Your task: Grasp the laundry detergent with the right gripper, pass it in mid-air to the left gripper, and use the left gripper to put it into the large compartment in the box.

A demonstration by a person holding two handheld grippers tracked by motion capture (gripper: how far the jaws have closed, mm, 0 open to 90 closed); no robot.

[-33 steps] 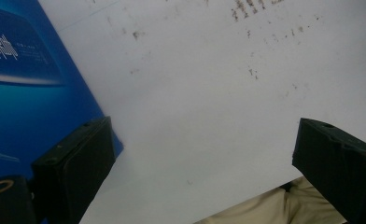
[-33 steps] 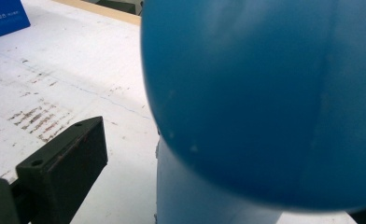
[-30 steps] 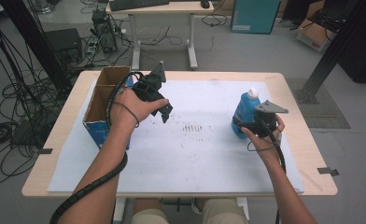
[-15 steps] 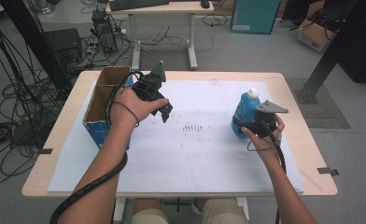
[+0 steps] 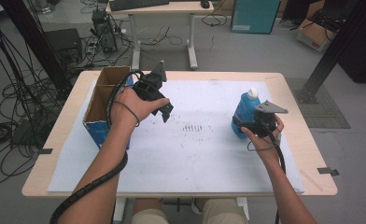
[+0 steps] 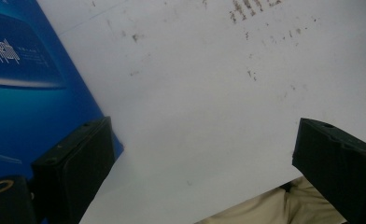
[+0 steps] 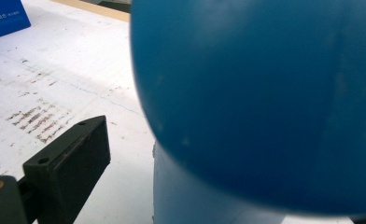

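On the white sheet [image 5: 181,154], left gripper [image 5: 165,111] fingers apart — right gripper's [image 5: 242,125] at the blue bottle [image 5: 244,114], grip unclear.

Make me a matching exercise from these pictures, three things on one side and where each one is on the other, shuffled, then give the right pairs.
Things:
1. blue bottle
2. cardboard box
3. left gripper

Places:
A. at the table's left edge
B. raised over the white sheet, beside the box, jaws apart
C. upright at the right, close in front of the right gripper

Pairs: 1-C, 2-A, 3-B
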